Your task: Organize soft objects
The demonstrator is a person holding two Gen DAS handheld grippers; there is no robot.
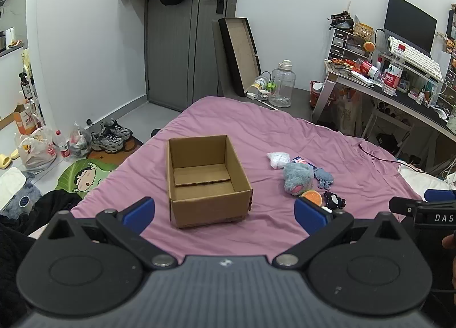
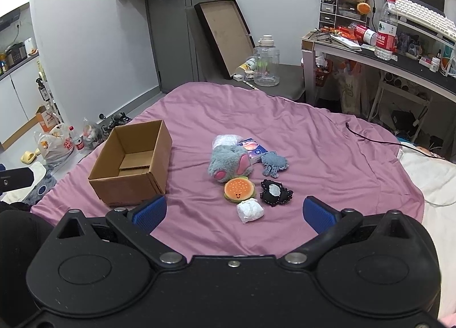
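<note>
An open, empty cardboard box [image 1: 205, 180] [image 2: 134, 163] stands on the pink bedsheet [image 1: 256, 134] [image 2: 313, 157]. To its right lies a cluster of soft things: a grey plush paw [image 2: 229, 163] [image 1: 297, 177], an orange burger toy [image 2: 238, 189] [image 1: 312, 197], a black frilly item [image 2: 276, 192] [image 1: 334, 200], a blue knitted piece [image 2: 273, 163] [image 1: 323, 177], a white wad [image 2: 250, 210] and a second white wad [image 2: 226, 140] [image 1: 277, 158]. My left gripper [image 1: 225, 214] is open and empty just before the box. My right gripper [image 2: 235, 212] is open and empty just before the cluster.
A desk [image 2: 399, 54] with bottles, keyboard and monitor stands at the right. A clear jug [image 2: 266, 63] and a leaning tray [image 2: 225, 34] sit beyond the bed. Shoes and bags [image 1: 71, 143] lie on the floor at left. A black cable [image 2: 370, 137] crosses the sheet.
</note>
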